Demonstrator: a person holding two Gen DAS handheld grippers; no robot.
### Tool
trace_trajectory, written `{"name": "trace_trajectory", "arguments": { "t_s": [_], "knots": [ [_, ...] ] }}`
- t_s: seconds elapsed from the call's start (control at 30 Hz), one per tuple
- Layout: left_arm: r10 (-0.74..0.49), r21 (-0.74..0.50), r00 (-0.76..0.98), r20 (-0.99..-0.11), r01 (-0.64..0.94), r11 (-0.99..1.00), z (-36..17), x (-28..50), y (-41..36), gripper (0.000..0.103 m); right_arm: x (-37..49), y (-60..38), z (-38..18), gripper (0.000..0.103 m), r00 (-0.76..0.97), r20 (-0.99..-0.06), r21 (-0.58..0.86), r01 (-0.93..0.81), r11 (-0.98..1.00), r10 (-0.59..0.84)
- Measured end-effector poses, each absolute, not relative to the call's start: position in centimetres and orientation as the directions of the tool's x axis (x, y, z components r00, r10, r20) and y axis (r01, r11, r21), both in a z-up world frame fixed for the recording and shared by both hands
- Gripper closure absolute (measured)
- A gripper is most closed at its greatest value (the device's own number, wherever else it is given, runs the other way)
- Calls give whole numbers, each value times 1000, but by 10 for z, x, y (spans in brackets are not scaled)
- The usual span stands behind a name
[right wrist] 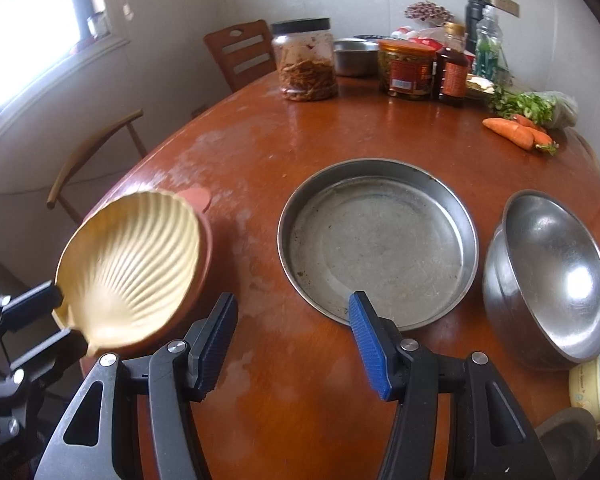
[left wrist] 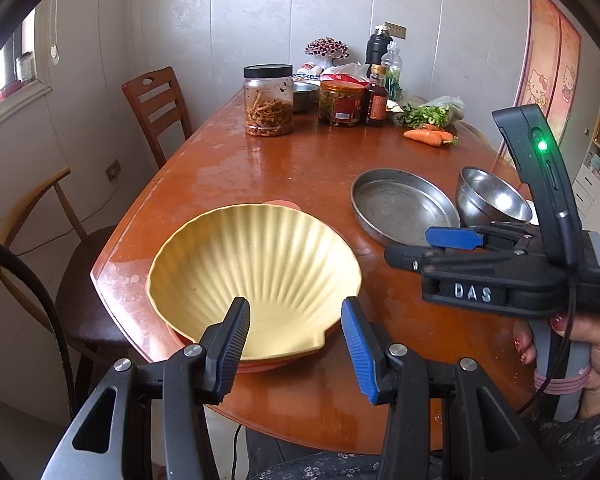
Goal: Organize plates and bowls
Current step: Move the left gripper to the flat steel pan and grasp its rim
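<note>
Beside the round steel pan (right wrist: pixel 378 240), both grippers (left wrist: pixel 296 334) (right wrist: pixel 294 338) gape empty; yellow shell-shaped bowl (left wrist: pixel 256 276) overhanging the table's edge could tip.

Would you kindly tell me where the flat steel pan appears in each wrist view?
Left wrist view: the flat steel pan sits right of centre, behind the yellow shell dish.
Right wrist view: the pan is central.
Shared landmark: the steel bowl on its right.
</note>
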State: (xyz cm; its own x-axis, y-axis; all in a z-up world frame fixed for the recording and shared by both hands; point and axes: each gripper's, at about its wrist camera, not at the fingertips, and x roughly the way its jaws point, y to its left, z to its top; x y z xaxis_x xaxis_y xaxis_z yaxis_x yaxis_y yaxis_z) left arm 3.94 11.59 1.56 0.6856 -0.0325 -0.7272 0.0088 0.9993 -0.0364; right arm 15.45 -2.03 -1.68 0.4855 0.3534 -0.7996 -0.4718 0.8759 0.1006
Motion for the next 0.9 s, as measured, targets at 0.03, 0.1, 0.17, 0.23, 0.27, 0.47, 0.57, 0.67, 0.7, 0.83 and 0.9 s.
{"name": "trace_trajectory", "arguments": {
  "t_s": [0.03,0.1,0.17,0.23,0.27,0.47,0.57,0.67,0.7,0.83,0.9],
  "knots": [
    [-33,-36,685,-728,9,999,16,39,115,56,153,-19,-17,44,480,-803,96,-481,871,353],
    [-31,-33,684,-729,10,999,16,37,113,56,145,-20,-16,43,466,-810,93,-499,862,357],
    [-36,-35,685,-727,16,999,17,35,110,56,136,-20,-16,43,456,-812,89,-518,850,363],
    [-47,-40,685,-727,25,999,18,32,107,56,122,-21,-15,43,443,-817,79,-549,832,370],
    [-49,-40,685,-727,29,999,18,31,105,56,112,-21,-15,43,431,-816,86,-566,820,384],
    [-93,-52,673,-734,80,995,17,26,87,56,70,-21,-17,43,369,-821,114,-642,759,435],
    [-98,-51,656,-749,90,995,14,27,78,56,48,-20,-19,43,328,-820,137,-682,718,468],
    [-93,-46,636,-766,89,995,10,28,72,56,32,-22,-19,43,320,-817,134,-703,698,479],
    [-91,-47,632,-770,86,995,9,28,72,56,27,-26,-18,43,324,-812,136,-704,698,485],
    [-98,-60,626,-774,82,995,8,30,68,56,15,-49,-7,43,376,-787,124,-681,722,490],
    [-107,-65,619,-778,90,994,6,32,65,56,14,-63,-3,43,409,-779,125,-642,756,476]
  ]
}}
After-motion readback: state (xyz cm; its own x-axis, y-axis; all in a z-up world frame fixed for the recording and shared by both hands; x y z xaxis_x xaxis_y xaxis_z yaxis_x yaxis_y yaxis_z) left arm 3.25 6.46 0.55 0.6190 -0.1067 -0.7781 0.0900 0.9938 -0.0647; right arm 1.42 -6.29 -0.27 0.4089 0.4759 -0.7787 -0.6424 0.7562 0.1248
